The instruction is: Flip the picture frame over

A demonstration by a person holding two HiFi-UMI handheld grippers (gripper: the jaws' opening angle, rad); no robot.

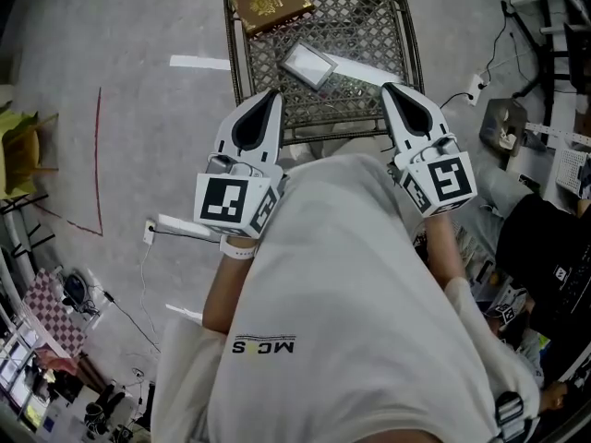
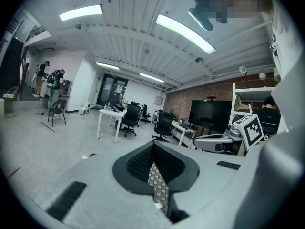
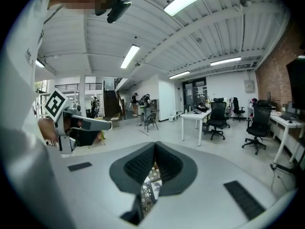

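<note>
Both my tongs clenched, empty: left tongs [image 1: 269,100], right tongs [image 1: 394,94], lower centre. Picture frame [image 1: 309,65] flat on mesh table [image 1: 369,26], upper centre, near book [image 1: 272,1]. Risk: arriving clenched, I'd shove the frame off the table.

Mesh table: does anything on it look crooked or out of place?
The frame lies flat but turned askew to the table's edges, and the book at the far left corner is skewed too. Nothing looks spilled or broken.

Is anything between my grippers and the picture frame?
Nothing visible. Only bare mesh table separates the picture frame from the left gripper and right gripper; the brown book lies aside, far left.
</note>
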